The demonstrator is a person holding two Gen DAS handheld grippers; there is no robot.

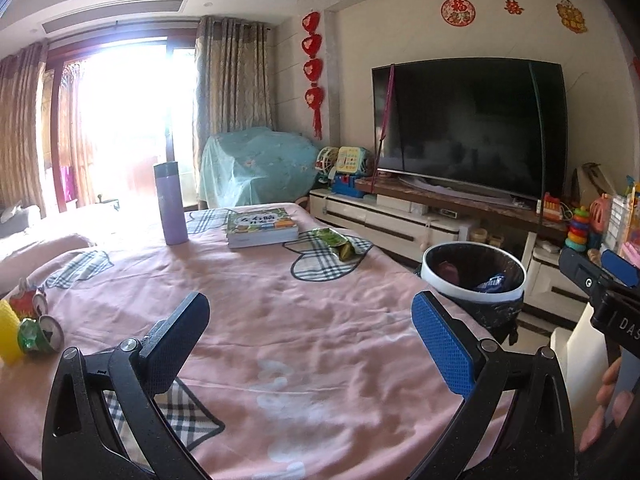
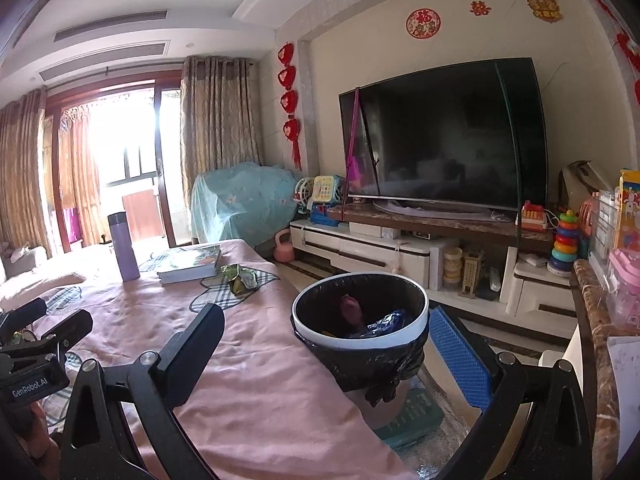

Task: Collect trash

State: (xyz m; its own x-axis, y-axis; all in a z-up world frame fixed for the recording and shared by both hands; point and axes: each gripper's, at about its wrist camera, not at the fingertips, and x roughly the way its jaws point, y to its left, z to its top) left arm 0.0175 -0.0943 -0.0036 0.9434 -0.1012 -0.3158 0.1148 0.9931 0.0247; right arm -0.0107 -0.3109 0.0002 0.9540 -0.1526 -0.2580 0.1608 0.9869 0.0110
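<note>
1. My left gripper (image 1: 310, 344) has its jaws spread wide with nothing between them but the pink cloth of the table (image 1: 280, 320) below.
2. From the left wrist view, the green snack wrapper (image 1: 336, 243) lies at about 12 o'clock from this gripper, well apart, on a plaid heart patch near the table's far edge.
3. At about 9 o'clock, near the table's left rim, I see two crushed cans (image 1: 38, 326) beside a yellow object (image 1: 9, 334) that I cannot identify; they are well apart from the left finger.
4. The trash bin (image 1: 472, 276), lined with a black bag, stands off the table at about 2 o'clock, just past the blue pad of the right finger. Inside it show a blue wrapper and something purplish.
5. My right gripper (image 2: 324, 358) is also wide apart and holds nothing. In its own view the bin (image 2: 360, 340) fills the gap between the fingers, its rim near the blue pad; I cannot tell if they touch.
6. From the right wrist view, the green wrapper (image 2: 240, 278) sits at about 11 o'clock, well beyond the fingers, just beside a stack of books (image 2: 192, 264) and a purple flask (image 2: 123, 246).
7. The left gripper (image 2: 44, 328) shows at 9 o'clock in this view.
</note>
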